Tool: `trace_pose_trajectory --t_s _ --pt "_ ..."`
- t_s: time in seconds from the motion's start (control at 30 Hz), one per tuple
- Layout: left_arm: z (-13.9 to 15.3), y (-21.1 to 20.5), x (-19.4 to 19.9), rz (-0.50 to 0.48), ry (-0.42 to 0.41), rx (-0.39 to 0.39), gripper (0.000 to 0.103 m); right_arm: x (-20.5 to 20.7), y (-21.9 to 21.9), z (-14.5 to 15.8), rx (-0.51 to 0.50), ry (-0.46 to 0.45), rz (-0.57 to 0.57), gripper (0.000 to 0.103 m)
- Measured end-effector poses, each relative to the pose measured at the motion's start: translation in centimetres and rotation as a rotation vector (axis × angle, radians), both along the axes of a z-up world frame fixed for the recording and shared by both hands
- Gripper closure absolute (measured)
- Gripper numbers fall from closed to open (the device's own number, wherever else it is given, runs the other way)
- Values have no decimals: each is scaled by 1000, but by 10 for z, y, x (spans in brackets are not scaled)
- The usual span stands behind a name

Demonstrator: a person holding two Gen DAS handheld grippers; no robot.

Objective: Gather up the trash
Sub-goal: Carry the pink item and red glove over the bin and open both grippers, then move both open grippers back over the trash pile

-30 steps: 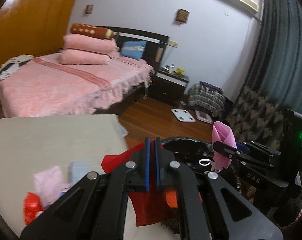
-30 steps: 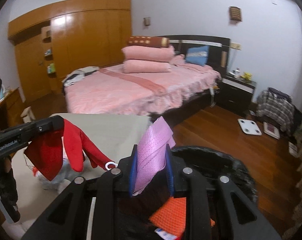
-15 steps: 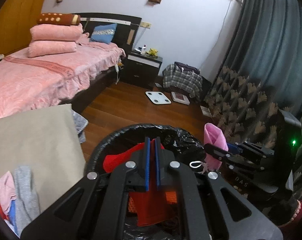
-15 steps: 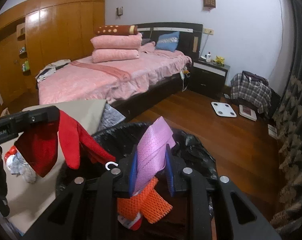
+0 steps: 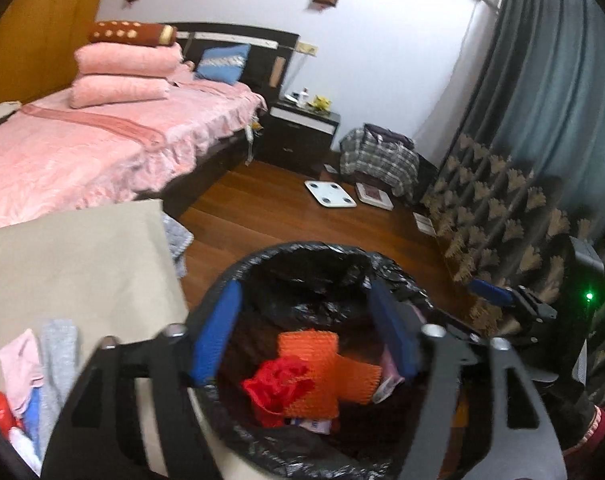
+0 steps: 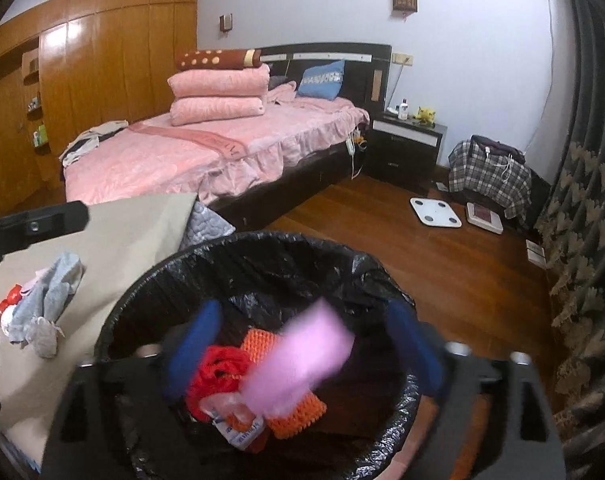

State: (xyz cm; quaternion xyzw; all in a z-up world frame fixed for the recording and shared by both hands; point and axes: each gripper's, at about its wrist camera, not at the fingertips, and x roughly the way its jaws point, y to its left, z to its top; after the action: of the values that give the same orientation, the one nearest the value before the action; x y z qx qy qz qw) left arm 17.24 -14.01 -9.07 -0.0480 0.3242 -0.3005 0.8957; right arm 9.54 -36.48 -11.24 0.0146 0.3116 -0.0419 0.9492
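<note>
A bin with a black liner (image 5: 314, 258) (image 6: 238, 252) stands beside a beige table. My left gripper (image 5: 306, 332) is open above the bin. A red rag (image 5: 276, 386) (image 6: 214, 368) lies inside on an orange net (image 5: 322, 368) (image 6: 298, 412). My right gripper (image 6: 302, 336) is open above the bin, and a blurred pink mask (image 6: 298, 360) is in the air between its fingers. The right gripper also shows at the right of the left wrist view (image 5: 498, 300).
The beige table (image 5: 70, 264) (image 6: 130, 232) holds a heap of cloth scraps and wrappers (image 5: 30, 376) (image 6: 42, 304). A pink bed (image 6: 206, 152), a nightstand (image 6: 406, 148), a white scale (image 6: 434, 212) on the wood floor and a patterned sofa (image 5: 498, 220) surround the bin.
Both grippers have opened over the bin. The red rag has dropped from the left gripper into the bin. The pink mask has left the right gripper's fingers and is falling.
</note>
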Motion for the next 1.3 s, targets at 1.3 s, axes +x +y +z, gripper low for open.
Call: trace_pose_trajectory --t_s 1.3 --pt "-20 284 -78 588 -33 177 13 20 232 -2 102 -83 400 6"
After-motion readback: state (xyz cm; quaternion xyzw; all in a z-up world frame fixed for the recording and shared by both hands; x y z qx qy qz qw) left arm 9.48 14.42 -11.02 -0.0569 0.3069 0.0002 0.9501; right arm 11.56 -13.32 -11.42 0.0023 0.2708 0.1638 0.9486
